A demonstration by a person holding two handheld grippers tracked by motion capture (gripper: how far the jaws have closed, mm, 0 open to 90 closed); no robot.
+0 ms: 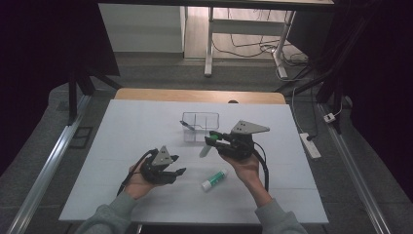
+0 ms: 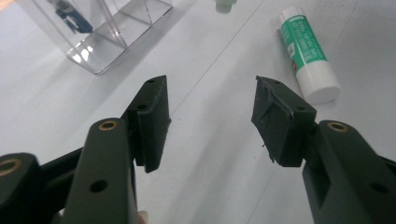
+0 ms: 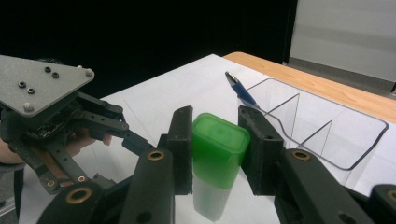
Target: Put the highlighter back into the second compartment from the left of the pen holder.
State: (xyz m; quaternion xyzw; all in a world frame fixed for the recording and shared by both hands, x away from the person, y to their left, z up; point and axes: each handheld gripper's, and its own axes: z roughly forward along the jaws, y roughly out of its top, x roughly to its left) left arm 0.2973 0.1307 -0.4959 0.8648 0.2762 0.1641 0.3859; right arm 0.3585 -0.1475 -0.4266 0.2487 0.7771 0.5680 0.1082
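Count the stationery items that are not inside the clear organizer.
2. A green-capped tube is clamped in the right gripper above the table; a glue stick lies on the table between the hands. The organizer holds a pen.

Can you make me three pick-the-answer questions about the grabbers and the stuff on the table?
1. Where is the glue stick?
A) lying on the table
B) in the clear organizer
C) in the left gripper

2. What colour is the cap of the small tube?
A) red
B) green
C) yellow

3. How is the left gripper?
A) shut on a pen
B) shut on the tube
C) open

Answers: A, it lies flat on the white table; B, the right gripper squeezes a green cap; C, its jaws stand apart with nothing between.
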